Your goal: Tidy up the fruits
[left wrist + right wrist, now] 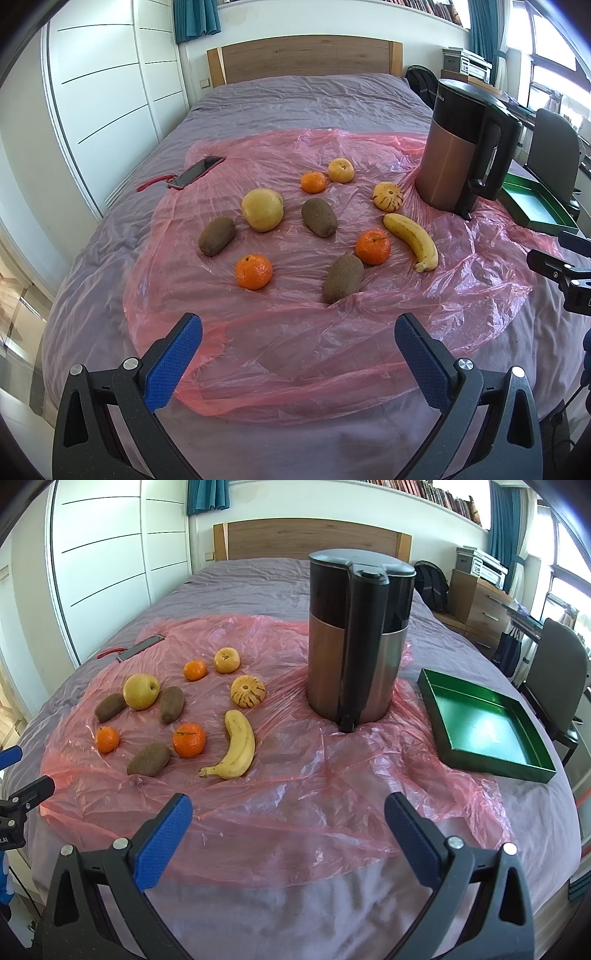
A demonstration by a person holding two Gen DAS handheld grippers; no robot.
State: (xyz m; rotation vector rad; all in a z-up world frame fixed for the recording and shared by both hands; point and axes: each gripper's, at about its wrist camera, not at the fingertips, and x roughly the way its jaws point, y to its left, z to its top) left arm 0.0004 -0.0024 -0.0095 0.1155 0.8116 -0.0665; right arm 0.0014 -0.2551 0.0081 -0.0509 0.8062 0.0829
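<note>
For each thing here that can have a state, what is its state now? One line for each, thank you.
Left gripper: open, holding nothing.
Right gripper: open, holding nothing.
Kettle: upright, lid closed.
Green tray: empty.
Banana: unpeeled, lying on the pink plastic sheet.
Phone: screen dark.

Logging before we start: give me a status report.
Left gripper open, right gripper open, both empty. Fruit all loose on pink plastic sheet; green tray empty. Kettle stands between fruit and tray.
</note>
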